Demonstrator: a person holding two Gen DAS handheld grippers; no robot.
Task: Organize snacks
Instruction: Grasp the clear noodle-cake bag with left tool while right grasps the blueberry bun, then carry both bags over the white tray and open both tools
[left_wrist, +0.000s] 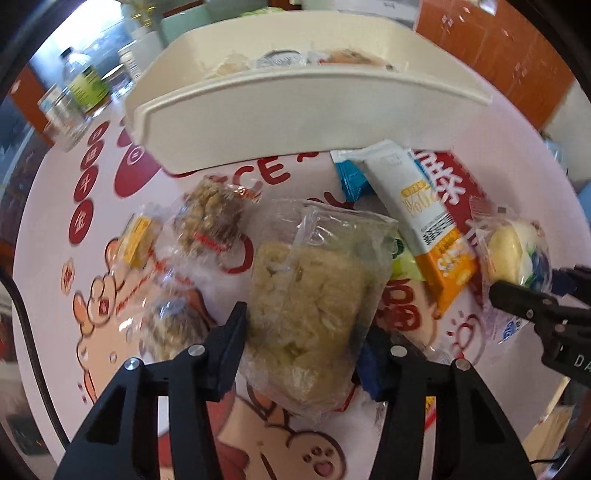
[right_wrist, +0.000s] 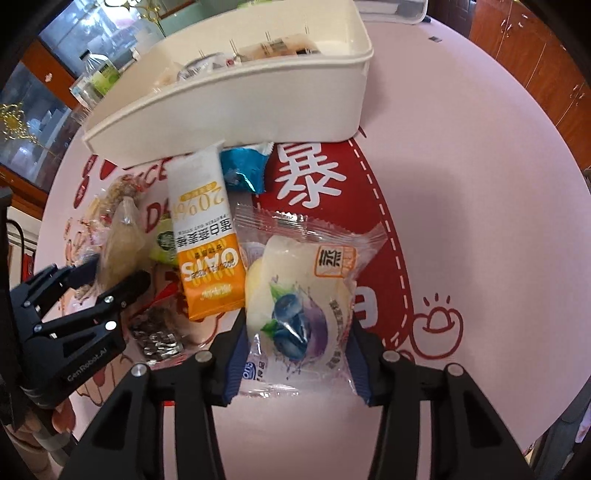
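- Lying between the fingers of the left gripper (left_wrist: 306, 332): a clear bag of pale crumbly pastry (left_wrist: 314, 295), on the pink printed tablecloth (right_wrist: 461, 184). Both pads touch the bag's sides; the jaws pinch it.
- Right gripper (right_wrist: 295, 354) holds a clear-wrapped bun with a blueberry picture (right_wrist: 299, 295). Blue pads press the wrapper edges on both sides; it sits on the cloth, near the middle of the table.
- Just beside the bun, toward the pastry bag: an orange-and-white oat bar (right_wrist: 207, 236), flat, label upside down to the camera.
- Blue foil packet (right_wrist: 245, 170) lies just behind the bar, touching the wall of a cream bin (right_wrist: 258, 107).
- The bin holds several wrapped snacks already; contents blurred, not told apart.
- A green packet (right_wrist: 166, 242) peeks out from under the bar.
- Left of the pastry bag: a clear-wrapped oat cluster (left_wrist: 210, 221), a small yellow packet (left_wrist: 138, 240) and another clear-wrapped biscuit (left_wrist: 170, 325), all on the cloth.
- Far left edge: a glass bottle with a green label (left_wrist: 86, 83).
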